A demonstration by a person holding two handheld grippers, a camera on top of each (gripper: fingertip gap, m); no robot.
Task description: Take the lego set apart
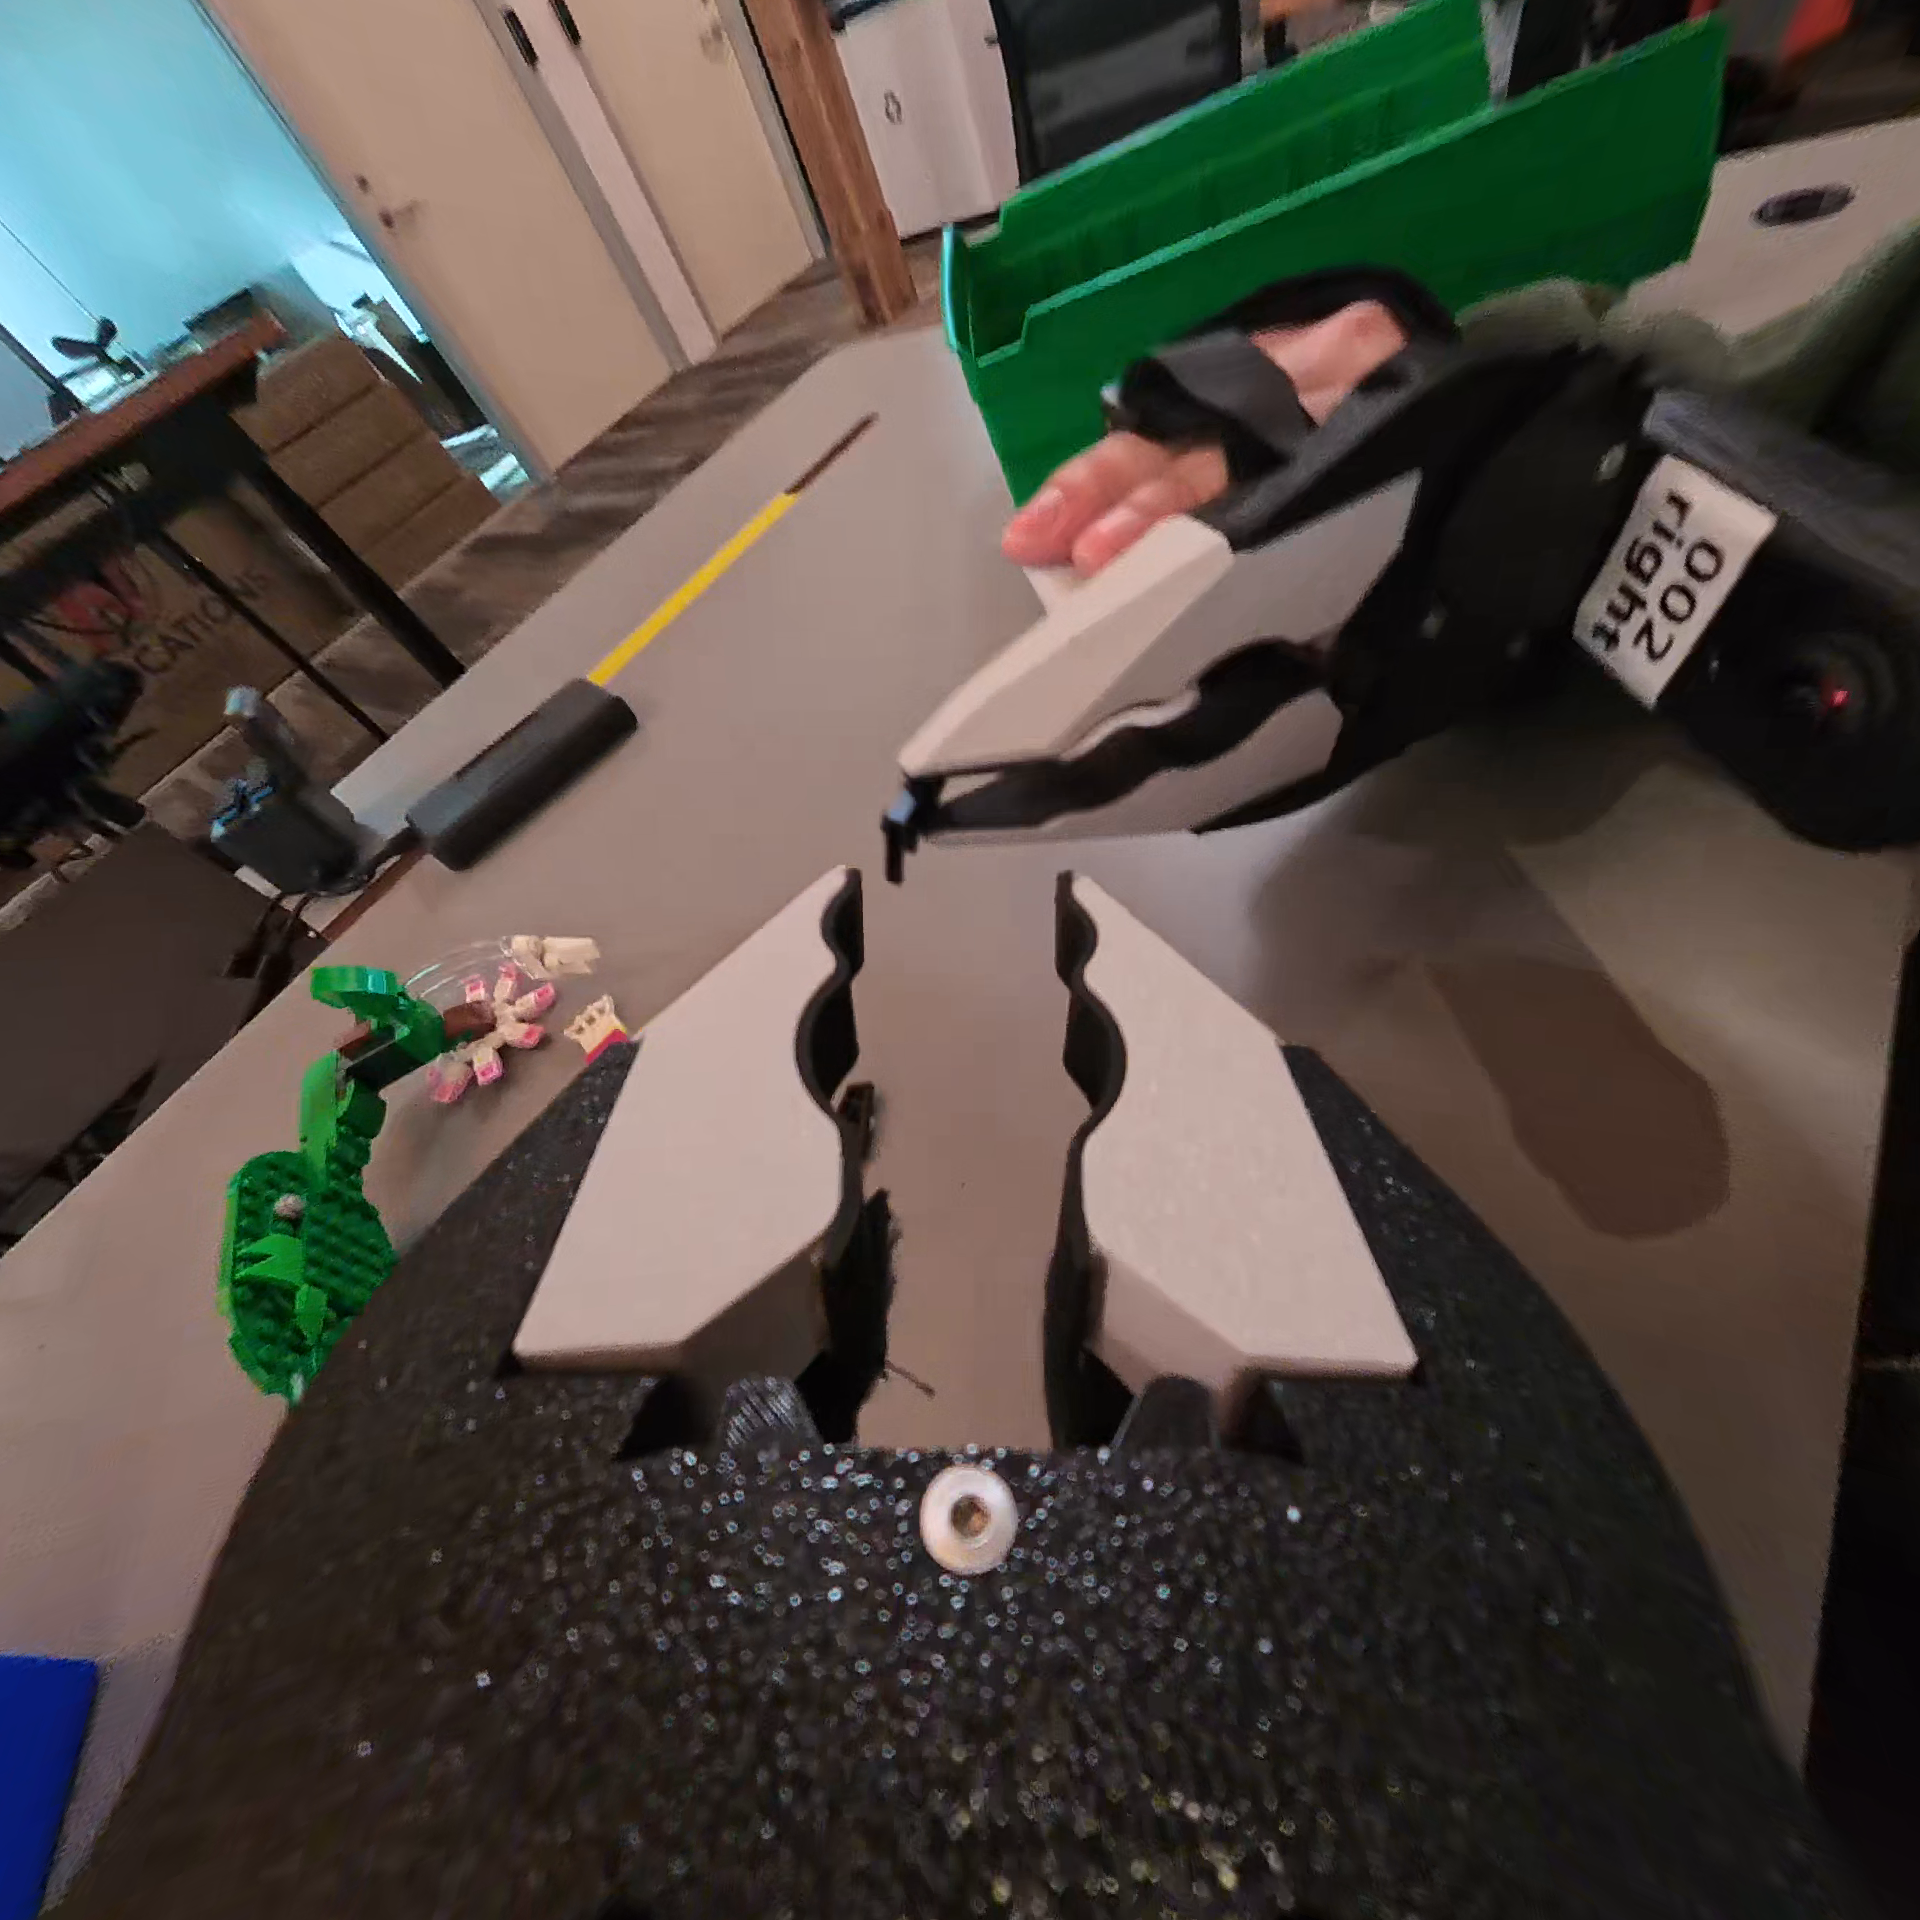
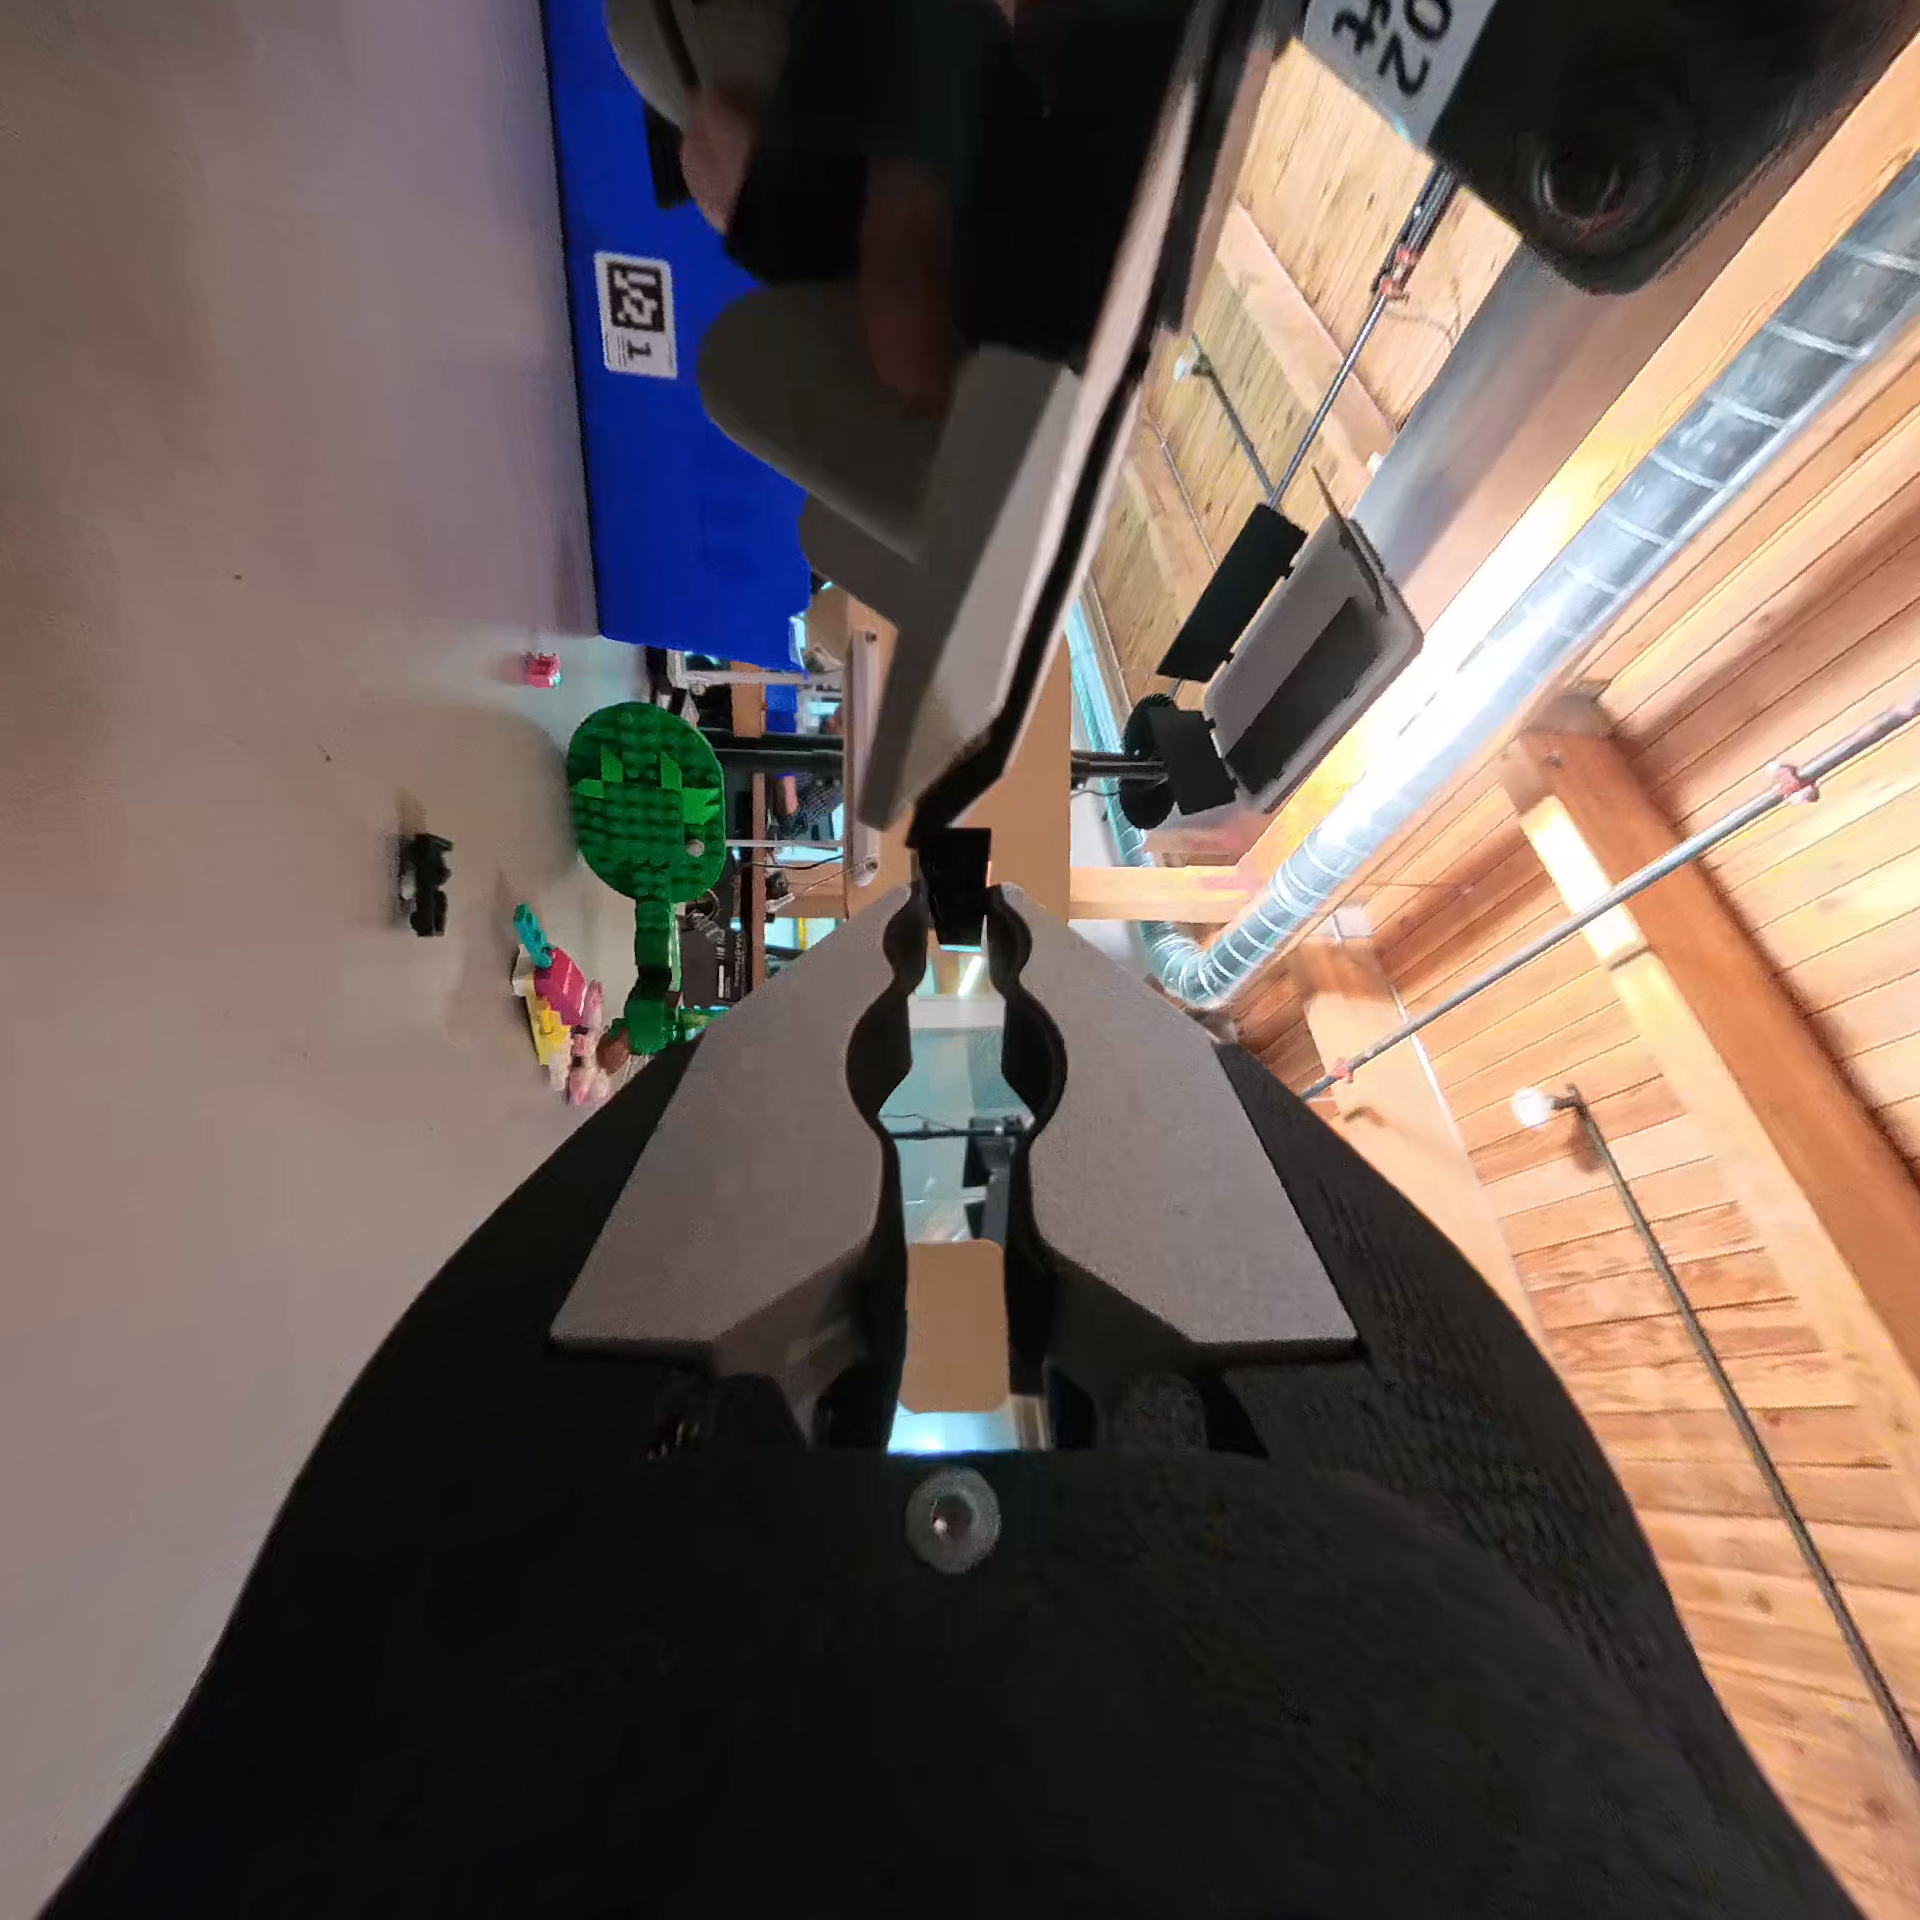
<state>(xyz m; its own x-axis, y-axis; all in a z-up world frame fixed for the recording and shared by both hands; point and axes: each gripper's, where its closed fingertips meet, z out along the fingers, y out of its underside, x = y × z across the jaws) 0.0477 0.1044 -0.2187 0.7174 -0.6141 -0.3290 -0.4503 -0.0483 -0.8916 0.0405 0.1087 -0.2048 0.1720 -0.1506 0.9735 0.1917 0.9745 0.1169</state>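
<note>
2 grippers meet above the grey table (image 1: 727,582) where we are working. Our right gripper (image 1: 902,821) reaches in from the right of the left wrist view, its 2 grey fingers pinched together on a small black lego piece (image 1: 896,831) that hangs at their tips, just beyond the ends of our left gripper's fingers. Our left gripper (image 1: 958,894) has its jaws spread apart with nothing between them, and bare tabletop shows through the gap. In the right wrist view, which is rolled sideways, the same black lego piece (image 2: 956,883) sits clamped at the tips of our right gripper (image 2: 956,904), while the left gripper (image 2: 914,821) comes in from the top with a fingertip right beside the piece; we cannot tell whether it touches. Off to the left of our left gripper, the rest of the lego set lies on the table: a green studded baseplate (image 1: 301,1226) with a green stem (image 1: 364,1049) leaning up from it, and a cluster of pink and white pieces (image 1: 499,1029) just beside the stem. Another small black piece (image 2: 424,883) lies on the table by itself, near the baseplate (image 2: 644,800). A green bin (image 1: 1299,208) stands at the far side of the table, and a blue mat (image 2: 665,457) lies beyond the lego.
</note>
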